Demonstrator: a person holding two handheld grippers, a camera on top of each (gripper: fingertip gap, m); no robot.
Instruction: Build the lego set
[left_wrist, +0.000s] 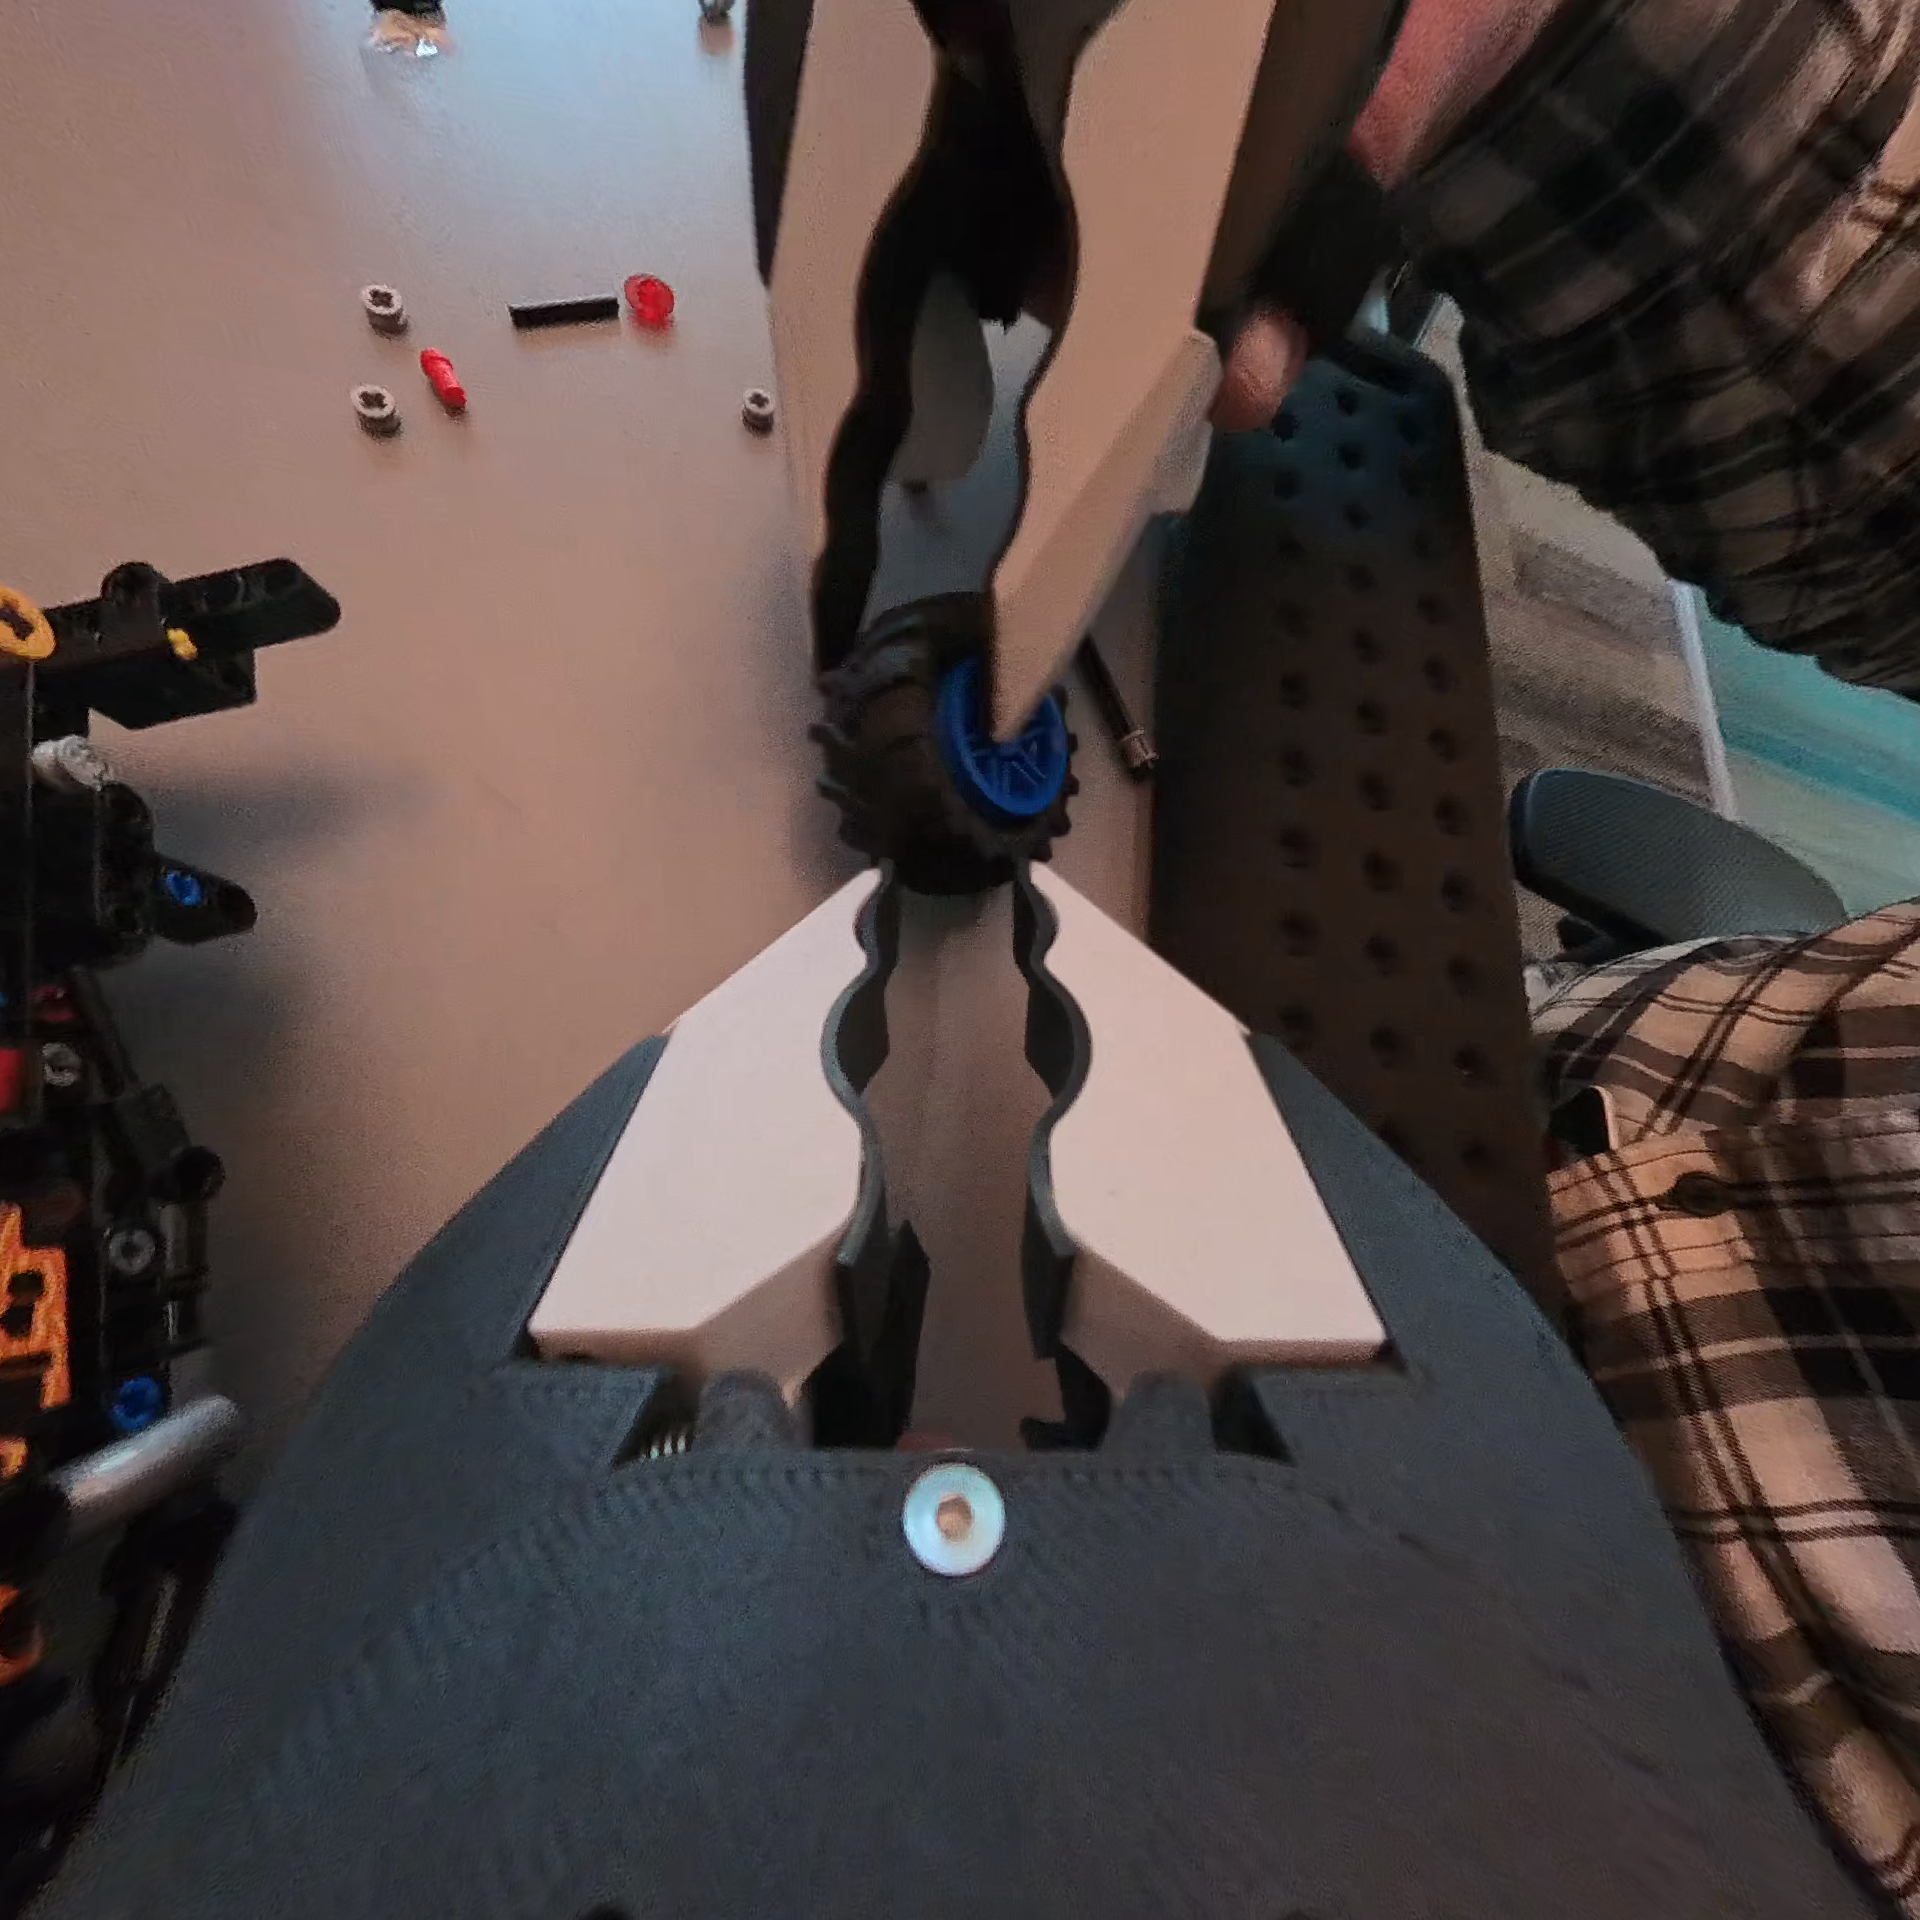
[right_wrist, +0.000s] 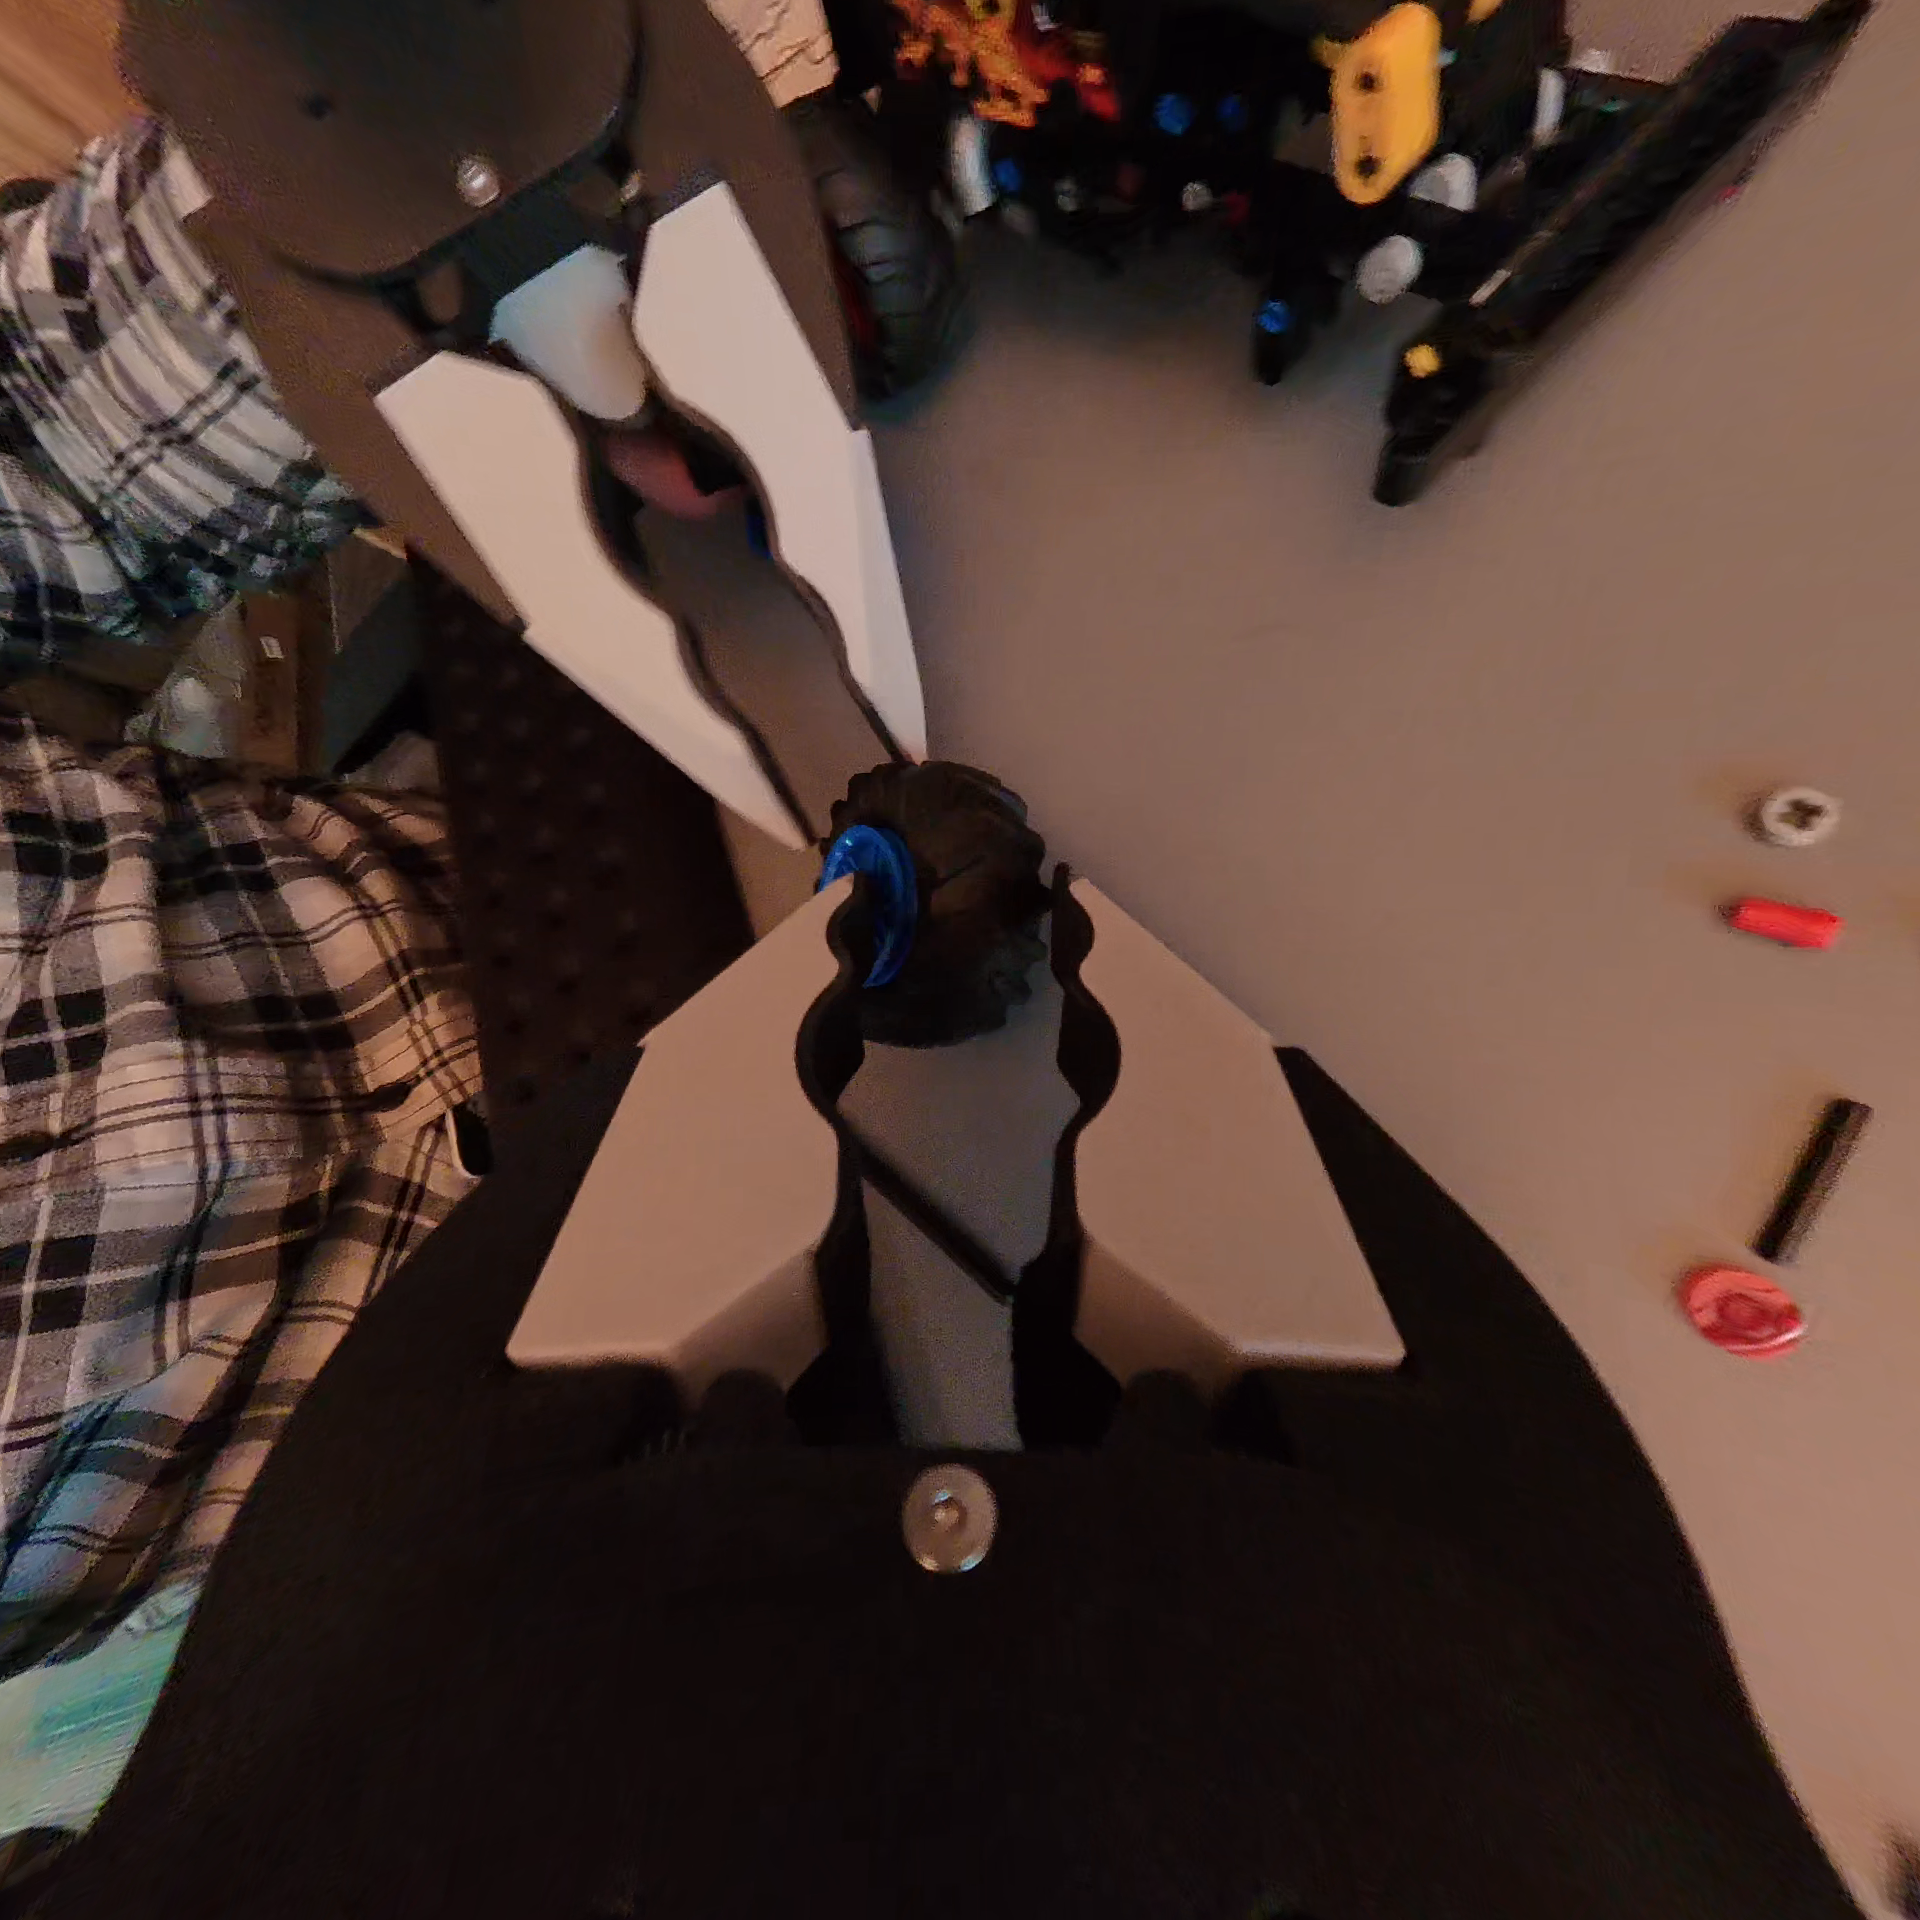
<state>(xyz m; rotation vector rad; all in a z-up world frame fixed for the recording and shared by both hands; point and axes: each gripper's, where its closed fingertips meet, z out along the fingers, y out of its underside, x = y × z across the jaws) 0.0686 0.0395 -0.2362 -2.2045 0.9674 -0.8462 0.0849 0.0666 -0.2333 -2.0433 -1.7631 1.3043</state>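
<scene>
A small wheel (left_wrist: 940, 748) with a black knobbly tyre and a blue rim is held above the table between both grippers. My right gripper (right_wrist: 951, 894) is shut on the wheel (right_wrist: 945, 914), one finger on the blue rim and the other on the far side. In the left wrist view it comes down from the top (left_wrist: 914, 665). My left gripper (left_wrist: 951, 883) has its jaws narrowly apart and pinches the tyre's edge at its tips. In the right wrist view it reaches in from the upper left (right_wrist: 862, 795).
A partly built black, orange and yellow lego model (left_wrist: 94, 935) (right_wrist: 1195, 135) stands on the table. Loose grey bushes (left_wrist: 384, 308), a red pin (left_wrist: 444, 376), a black axle (left_wrist: 564, 312) and a red round piece (left_wrist: 649, 299) lie farther off. A black perforated chair back (left_wrist: 1351, 779) and a plaid-shirted person are at the table's edge.
</scene>
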